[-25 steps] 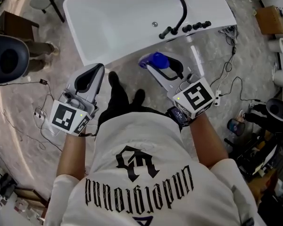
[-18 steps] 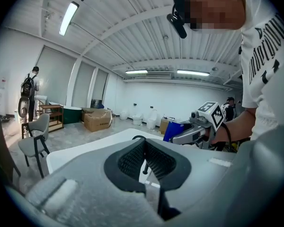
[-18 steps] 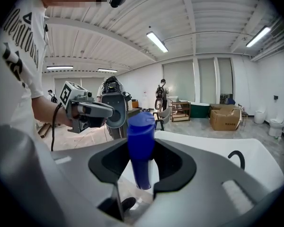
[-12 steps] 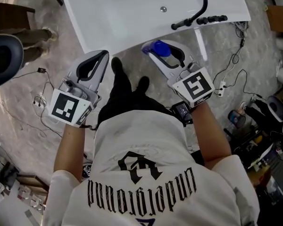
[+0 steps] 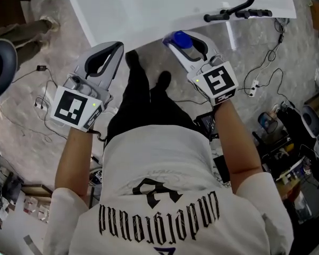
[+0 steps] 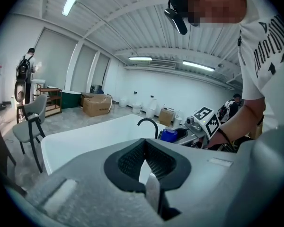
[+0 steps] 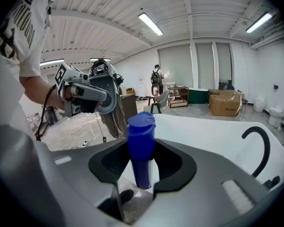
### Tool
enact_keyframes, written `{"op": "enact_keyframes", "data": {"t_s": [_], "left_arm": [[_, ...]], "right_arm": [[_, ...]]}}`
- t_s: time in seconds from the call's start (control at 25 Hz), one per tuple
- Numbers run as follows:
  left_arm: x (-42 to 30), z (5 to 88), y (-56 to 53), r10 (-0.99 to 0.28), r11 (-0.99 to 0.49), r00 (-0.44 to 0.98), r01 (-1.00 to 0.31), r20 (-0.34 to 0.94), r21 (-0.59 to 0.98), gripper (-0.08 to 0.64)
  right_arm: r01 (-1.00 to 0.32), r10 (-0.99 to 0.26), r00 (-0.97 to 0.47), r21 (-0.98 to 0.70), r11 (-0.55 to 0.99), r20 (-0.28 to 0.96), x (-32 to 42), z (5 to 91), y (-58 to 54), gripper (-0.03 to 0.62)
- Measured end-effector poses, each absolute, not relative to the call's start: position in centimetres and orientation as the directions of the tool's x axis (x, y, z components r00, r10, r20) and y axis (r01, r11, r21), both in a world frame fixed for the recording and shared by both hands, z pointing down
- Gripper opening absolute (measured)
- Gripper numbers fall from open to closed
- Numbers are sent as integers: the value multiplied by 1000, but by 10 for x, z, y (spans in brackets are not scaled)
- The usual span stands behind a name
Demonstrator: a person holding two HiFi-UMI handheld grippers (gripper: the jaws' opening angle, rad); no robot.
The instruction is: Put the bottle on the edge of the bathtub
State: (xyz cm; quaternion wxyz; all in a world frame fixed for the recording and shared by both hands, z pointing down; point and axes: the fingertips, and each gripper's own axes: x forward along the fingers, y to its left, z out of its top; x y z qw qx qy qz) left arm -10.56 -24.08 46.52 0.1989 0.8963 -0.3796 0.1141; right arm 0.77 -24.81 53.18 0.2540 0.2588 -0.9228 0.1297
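Note:
A blue bottle with a flip cap stands upright between the jaws of my right gripper, which is shut on its body. In the head view the bottle and right gripper hover at the near rim of the white bathtub, left of its black faucet. My left gripper hangs over the floor just short of the rim, shut and holding nothing. The left gripper view shows its pads meeting, the tub ahead and the bottle to the right.
The person's black shoes stand on the marble floor between the grippers. Cables trail on the floor at the right, with clutter beyond. A grey chair, cardboard boxes and a standing person are far behind the tub.
The bathtub has slid toward the top of the head view and its near rim is now closer to both grippers. The bottle stays gripped in the right gripper.

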Motion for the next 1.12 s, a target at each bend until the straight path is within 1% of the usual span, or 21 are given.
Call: {"op": "enact_keyframes", "data": {"t_s": [0.32, 0.76, 1.12], "left_arm": [[-106, 529, -258, -587, -645, 701, -707, 404, 290, 8], [-106, 605, -276, -557, -637, 693, -710, 458, 299, 8], [-96, 640, -283, -548, -626, 679, -720, 488, 300, 8]], "right_arm": [[-553, -403, -716, -111, 826, 570, 1, 599, -266, 153], [-569, -385, -689, -129, 812, 614, 4, 672, -280, 153], [-543, -358, -677, -107, 833, 643, 4, 714, -279, 153]]}}
